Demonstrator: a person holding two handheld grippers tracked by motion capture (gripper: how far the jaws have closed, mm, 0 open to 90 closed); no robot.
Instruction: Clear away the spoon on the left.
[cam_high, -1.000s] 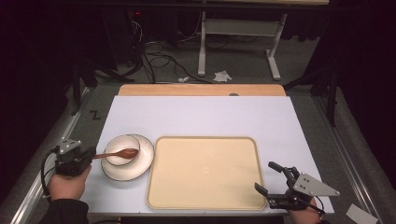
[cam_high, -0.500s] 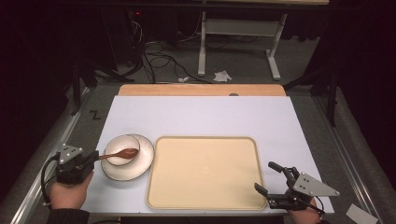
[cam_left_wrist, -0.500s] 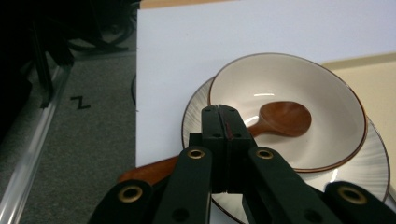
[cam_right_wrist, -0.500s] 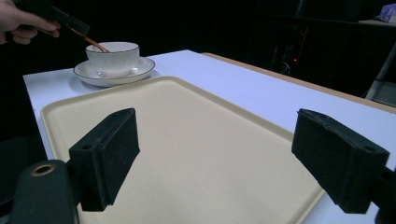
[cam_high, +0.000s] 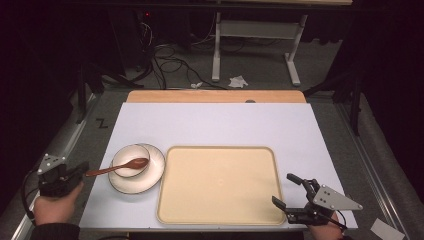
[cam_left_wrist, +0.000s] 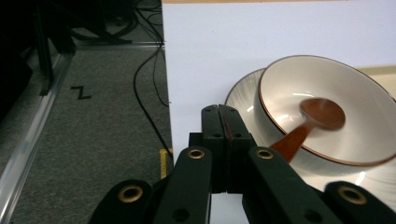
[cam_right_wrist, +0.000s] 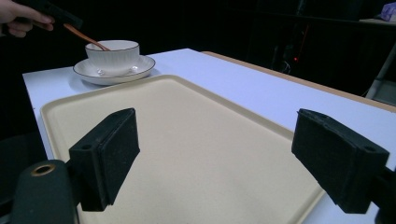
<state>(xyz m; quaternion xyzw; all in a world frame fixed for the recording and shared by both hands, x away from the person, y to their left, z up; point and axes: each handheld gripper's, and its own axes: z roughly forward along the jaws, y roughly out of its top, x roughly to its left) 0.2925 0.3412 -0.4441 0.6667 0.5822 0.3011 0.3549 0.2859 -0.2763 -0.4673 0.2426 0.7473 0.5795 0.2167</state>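
Wooden and reddish-brown, the spoon (cam_high: 117, 167) lies with its scoop inside the white bowl (cam_high: 130, 160) and its handle slanting out over the bowl's rim, away from the tray. The bowl sits on a white saucer (cam_high: 150, 172), off-centre toward the side away from the tray (cam_high: 220, 185); the saucer touches or nearly touches the tray's left edge. The left gripper (cam_high: 76, 173) is clamped on the end of the spoon handle, its jaws pressed together in the left gripper view (cam_left_wrist: 222, 122), and it hangs just off the white table top (cam_high: 215, 120), on the far side of the saucer from the tray. The right gripper (cam_high: 287, 190) sits at the tray's near right corner with its jaws spread wide and nothing between them, the beige tray surface lying under them in the right gripper view (cam_right_wrist: 215, 154). A hand (cam_high: 52, 207) holds the left gripper from below.
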